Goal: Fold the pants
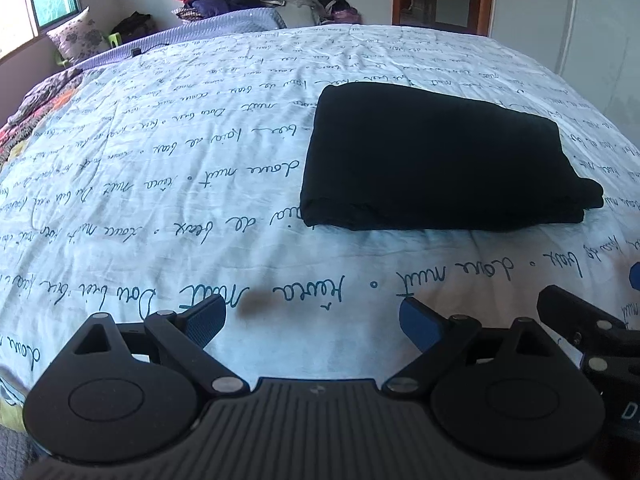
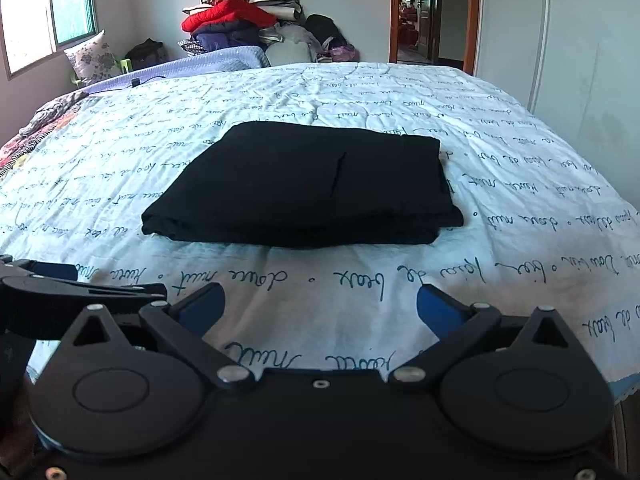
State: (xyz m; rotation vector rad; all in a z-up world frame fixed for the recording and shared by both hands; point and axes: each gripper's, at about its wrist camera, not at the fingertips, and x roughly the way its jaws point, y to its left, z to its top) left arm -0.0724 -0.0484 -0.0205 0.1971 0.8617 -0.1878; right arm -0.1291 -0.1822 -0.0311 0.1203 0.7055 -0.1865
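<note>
Left wrist view: one pair of black pants [image 1: 436,160] is seen, folded into a compact rectangular bundle and lying flat on the bed [image 1: 160,200], ahead and to the right of the left tongs [image 1: 312,320]. Two blue-padded fingers are counted on these tongs; they are spread wide with nothing between them, held above the near part of the bed and well apart from the pants. Part of the right tongs [image 1: 580,320] is caught at the right edge of this view.

In the right wrist view the same single bundle of pants [image 2: 304,188] is centred, layered edges facing the camera. The right tongs [image 2: 320,308] are likewise spread wide and empty, short of the pants, with the left tongs [image 2: 80,284] visible just beside them at the left edge.

One bed is shown, covered by a white quilt [image 2: 360,280] printed with rows of dark cursive script. A lilac blanket [image 2: 224,58] is laid along the far edge, and a patterned floral cover [image 2: 28,136] is seen at the left side. One heap of clothes [image 2: 248,20], topped with red and dark garments, is stacked against the far wall. One floral pillow [image 2: 94,58] is propped beneath one window [image 2: 48,8] on the left, and one wood-framed doorway [image 2: 432,12] is open on the right.
</note>
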